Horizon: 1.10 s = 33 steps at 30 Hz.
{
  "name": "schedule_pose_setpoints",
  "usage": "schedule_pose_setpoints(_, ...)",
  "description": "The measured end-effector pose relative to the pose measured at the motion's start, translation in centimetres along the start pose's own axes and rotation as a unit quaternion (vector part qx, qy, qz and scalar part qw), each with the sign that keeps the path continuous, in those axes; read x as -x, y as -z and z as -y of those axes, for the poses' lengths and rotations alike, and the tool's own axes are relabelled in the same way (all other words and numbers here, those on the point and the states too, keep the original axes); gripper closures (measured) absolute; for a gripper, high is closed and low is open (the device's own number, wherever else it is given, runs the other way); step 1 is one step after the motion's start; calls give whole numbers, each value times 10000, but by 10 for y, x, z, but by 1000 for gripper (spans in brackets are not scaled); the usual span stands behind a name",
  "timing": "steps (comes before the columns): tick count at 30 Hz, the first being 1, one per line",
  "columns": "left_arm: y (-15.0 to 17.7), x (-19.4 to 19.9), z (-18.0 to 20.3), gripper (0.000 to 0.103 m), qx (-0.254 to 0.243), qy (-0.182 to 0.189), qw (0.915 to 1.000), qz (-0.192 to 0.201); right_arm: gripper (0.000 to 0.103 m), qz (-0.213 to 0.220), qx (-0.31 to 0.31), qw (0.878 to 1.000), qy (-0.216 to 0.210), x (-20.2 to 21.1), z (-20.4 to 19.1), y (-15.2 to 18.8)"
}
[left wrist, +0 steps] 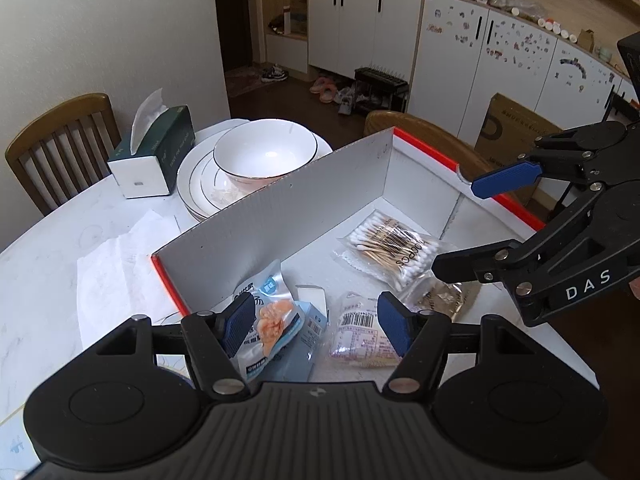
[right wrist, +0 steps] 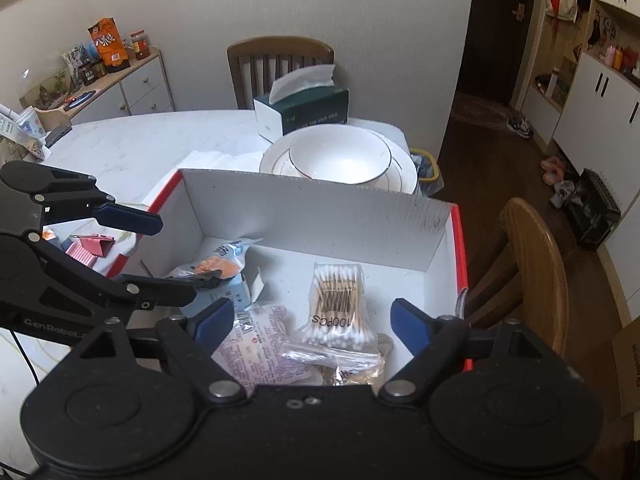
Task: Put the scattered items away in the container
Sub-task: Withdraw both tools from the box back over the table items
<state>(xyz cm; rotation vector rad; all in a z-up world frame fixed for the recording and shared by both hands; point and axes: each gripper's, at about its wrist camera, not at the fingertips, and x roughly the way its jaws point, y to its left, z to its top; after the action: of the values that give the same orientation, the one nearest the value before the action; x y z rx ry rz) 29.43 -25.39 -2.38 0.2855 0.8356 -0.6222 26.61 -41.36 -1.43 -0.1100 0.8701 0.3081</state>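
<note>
Both tongs hover over the box, a white-walled carton with a red rim standing on the surface, and both are empty. The left tongs stand partly open with nothing between the pads; the right tongs gape wide, equally bare. Inside the box lie the swabs, a snack pack, a blue carton, a pale labelled pouch and a brown sachet, so most of the tidying looks done. What seems left is a pink item outside the box, on the surface just past its left wall as the right camera sees it. It lies under the left tongs' arm, so the left hand appears the nearer; from the right tongs it is off to the left, across the wall. Its long axis looks to run roughly along that wall, though it is partly hidden. The bowl on its plates and the tissues stand behind the box, well apart from both tongs
</note>
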Motion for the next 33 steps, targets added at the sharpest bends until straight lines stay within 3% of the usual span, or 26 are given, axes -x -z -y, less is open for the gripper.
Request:
schedule_pose_setpoints(9, 16, 21, -4, 36, 133, 83, 9998, 148, 9, 290, -116, 9995, 36, 17, -14, 6)
schedule_pose_setpoints(16, 28, 38, -6, 29, 204, 211, 9992, 286, 6, 416, -340, 9984, 161, 28, -25, 10)
schedule_pose_setpoints(18, 31, 43, -7, 23, 230, 234, 9990, 314, 5, 442, -397, 9981, 185, 31, -30, 12)
schedule_pose_setpoints(29, 53, 69, -19, 18, 367, 270, 9979, 463, 2, 612, -598, 9955, 415, 48, -60, 22)
schedule_pose_setpoints(33, 62, 80, -26, 3, 390, 269, 9975, 530, 1, 622, -605, 9954, 399, 51, -74, 23)
